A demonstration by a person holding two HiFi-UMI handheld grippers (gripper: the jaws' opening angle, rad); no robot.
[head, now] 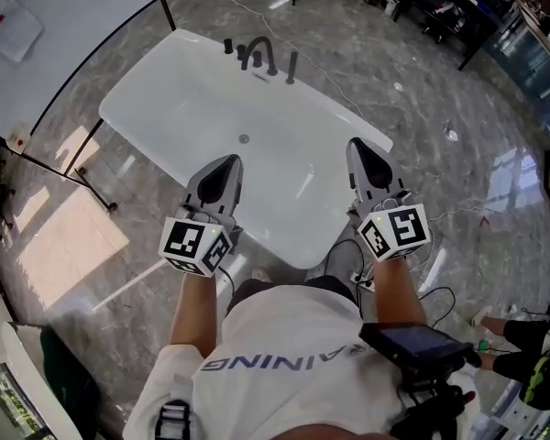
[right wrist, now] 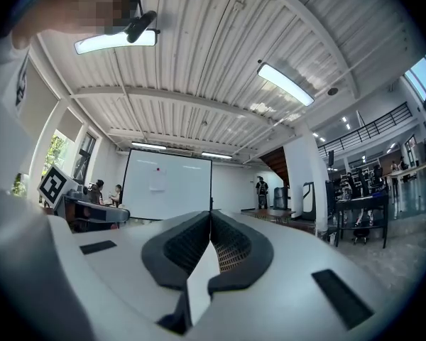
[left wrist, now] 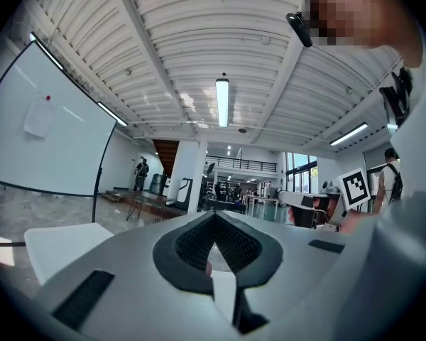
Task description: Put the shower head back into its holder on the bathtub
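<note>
Nearest is the person's white printed shirt, with a black flat device at its right side. Ahead of it both bare forearms reach forward. Each carries a grey gripper with a black-and-white marker cube, the left cube and the right cube.

The left tongs are pressed together at the tips with nothing between them. The right tongs are likewise closed and empty. Both point level, side by side but well apart, over the near end of the white oval bathtub.

Black cables lie on the floor just beside the tub's near end. Further along, a small round metal drain sits in the tub's bottom.

On the far rim stands the black curved tap set. Just to its right is the slim black shower head, upright on the rim and well away from both tongs. It is too small to tell how it sits in its holder.

The tub rests on a grey marbled floor. Beyond it to the left stands a large white board on a black frame.
</note>
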